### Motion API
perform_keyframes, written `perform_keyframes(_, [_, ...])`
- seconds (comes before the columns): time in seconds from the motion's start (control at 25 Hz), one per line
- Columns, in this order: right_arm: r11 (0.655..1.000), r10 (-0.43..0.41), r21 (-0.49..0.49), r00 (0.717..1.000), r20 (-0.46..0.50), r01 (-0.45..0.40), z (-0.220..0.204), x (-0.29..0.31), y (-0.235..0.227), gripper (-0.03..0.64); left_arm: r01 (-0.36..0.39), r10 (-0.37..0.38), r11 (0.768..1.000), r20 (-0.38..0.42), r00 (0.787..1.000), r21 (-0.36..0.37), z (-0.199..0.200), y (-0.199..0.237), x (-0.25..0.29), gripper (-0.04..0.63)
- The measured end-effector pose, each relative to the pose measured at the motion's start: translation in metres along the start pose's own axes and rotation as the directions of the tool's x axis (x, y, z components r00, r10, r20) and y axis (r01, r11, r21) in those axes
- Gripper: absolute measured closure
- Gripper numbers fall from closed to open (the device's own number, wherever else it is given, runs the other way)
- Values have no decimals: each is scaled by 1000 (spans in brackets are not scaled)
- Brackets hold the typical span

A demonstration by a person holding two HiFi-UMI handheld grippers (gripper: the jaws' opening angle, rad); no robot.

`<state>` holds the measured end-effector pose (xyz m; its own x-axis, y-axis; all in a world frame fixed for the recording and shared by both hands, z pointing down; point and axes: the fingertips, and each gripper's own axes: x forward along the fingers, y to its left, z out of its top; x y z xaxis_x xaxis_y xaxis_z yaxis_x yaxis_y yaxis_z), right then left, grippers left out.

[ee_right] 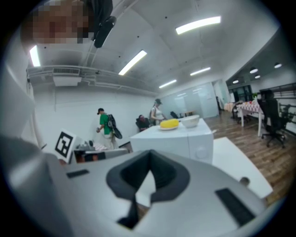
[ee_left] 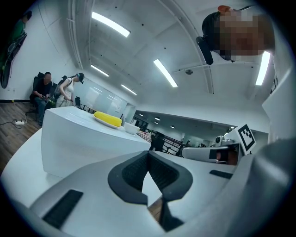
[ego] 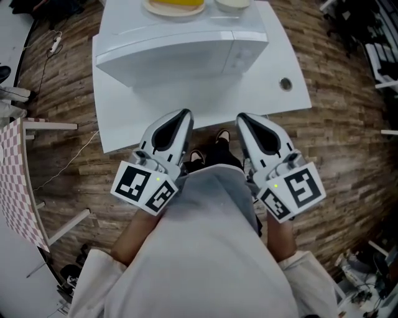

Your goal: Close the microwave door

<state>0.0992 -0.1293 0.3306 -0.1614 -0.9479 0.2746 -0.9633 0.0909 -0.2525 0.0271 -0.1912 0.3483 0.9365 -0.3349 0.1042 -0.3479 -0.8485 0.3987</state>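
Observation:
A white microwave (ego: pixel 180 53) stands on a white table (ego: pixel 292 99), its front toward me. Its door lies flush with the front, and the knob panel is on the right side (ee_right: pixel 203 150). My left gripper (ego: pixel 183 115) and right gripper (ego: pixel 242 118) hover side by side at the table's near edge, close to my body and short of the microwave. Both are shut, jaw tips meeting, with nothing held. The left gripper view shows the microwave (ee_left: pixel 88 143) beyond the shut left gripper (ee_left: pixel 148 153). In the right gripper view the right gripper (ee_right: pixel 149 152) is likewise shut.
On top of the microwave sit a plate with a yellow item (ego: pixel 175 6) and a white bowl (ego: pixel 233 4). The table has a round cable hole (ego: pixel 285 84) at the right. A checked panel on a stand (ego: pixel 15 186) is at the left. People stand far behind (ee_right: pixel 105 125).

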Motion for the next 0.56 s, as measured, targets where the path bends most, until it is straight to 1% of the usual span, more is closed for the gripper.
perform_keyframes(0.32, [1000, -3, -12, 1000, 0, 3, -3, -4, 9, 594, 3, -3, 1000, 19, 1000, -11, -1, -2, -9, 577])
perform_keyframes(0.56, [1000, 3, -4, 1000, -9, -3, -9, -1, 28, 594, 5, -4, 1000, 25, 1000, -22, -1, 3, -23, 577])
